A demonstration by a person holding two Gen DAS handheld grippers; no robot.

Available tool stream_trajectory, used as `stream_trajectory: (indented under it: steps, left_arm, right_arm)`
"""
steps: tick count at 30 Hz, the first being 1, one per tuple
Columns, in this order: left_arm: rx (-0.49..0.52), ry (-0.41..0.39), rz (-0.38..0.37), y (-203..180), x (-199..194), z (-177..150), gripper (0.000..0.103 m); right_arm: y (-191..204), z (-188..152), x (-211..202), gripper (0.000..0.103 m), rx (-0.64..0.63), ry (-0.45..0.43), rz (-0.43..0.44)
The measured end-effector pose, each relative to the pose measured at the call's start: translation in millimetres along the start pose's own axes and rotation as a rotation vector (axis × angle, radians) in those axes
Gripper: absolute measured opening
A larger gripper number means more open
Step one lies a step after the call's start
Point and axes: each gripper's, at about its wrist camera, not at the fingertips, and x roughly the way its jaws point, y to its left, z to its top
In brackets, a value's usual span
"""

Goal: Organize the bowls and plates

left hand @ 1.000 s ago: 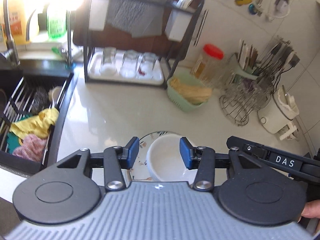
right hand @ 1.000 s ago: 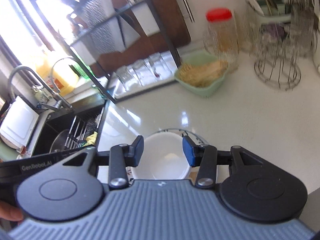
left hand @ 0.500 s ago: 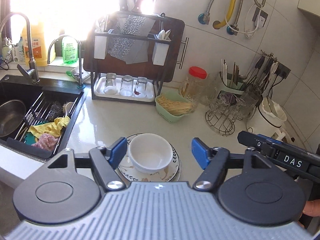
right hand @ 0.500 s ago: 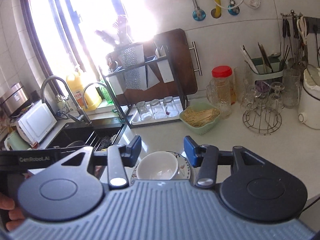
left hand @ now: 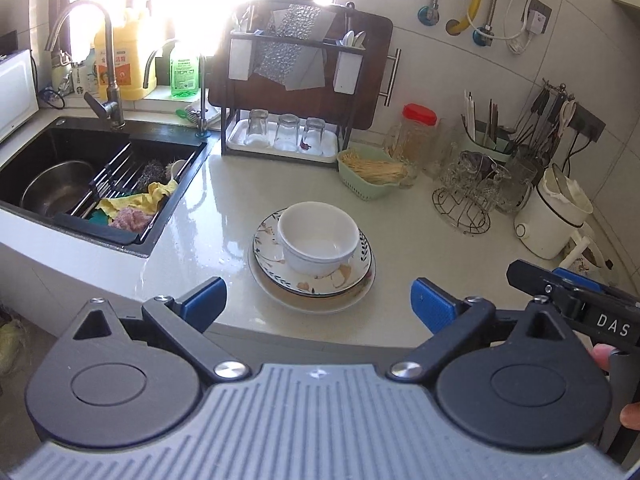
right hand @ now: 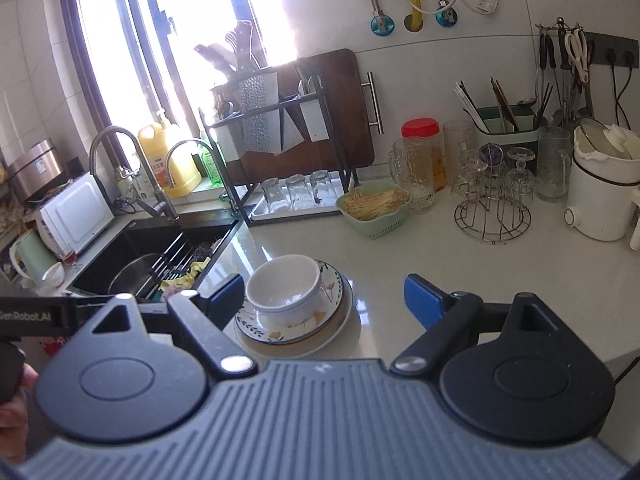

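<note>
Both grippers — left gripper [left hand: 318,306], right gripper [right hand: 324,300] — jaws wide, angled down twd bowl [left hand: 318,240]

Black gripper [left hand: 318,304], blue fingers [left hand: 204,300], silver screws

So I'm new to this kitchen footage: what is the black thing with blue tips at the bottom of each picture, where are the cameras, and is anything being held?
There is no robot. A person holds a two-fingered tool in each hand, and a camera on each looks forward along its fingers, so each picture shows its own tool at the bottom. The left tool and the right tool have both just been opening, with nothing between their blue pads. On the countertop a white bowl sits on a flower-patterned plate, which lies on a plainer plate. To the left is a dark sink; behind it all is a rack with upturned glasses.
</note>
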Motion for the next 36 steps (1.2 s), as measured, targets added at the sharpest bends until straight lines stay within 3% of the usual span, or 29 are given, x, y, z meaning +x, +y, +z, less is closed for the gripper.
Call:
stream_trajectory:
  steps: [5, 17, 36]
  left_arm:
    - [-0.010, 0.010, 0.048, 1.4, -8.6, -16.4, 0.100]
    - [-0.031, -0.013, 0.068, -4.9, -42.8, -34.4, 0.100]
    - [-0.033, -0.001, 0.052, -16.4, -66.5, -61.8, 0.100]
  right_arm:
    - [0.0, -14.5, -13.6, 0.088, 0.001, 0.004, 0.012]
    - [4.1, -25.9, -47.9, 0.088, 0.003, 0.000, 0.040]
    - [0.4, -45.0, -74.9, 0.088, 0.004, -0.017, 0.025]
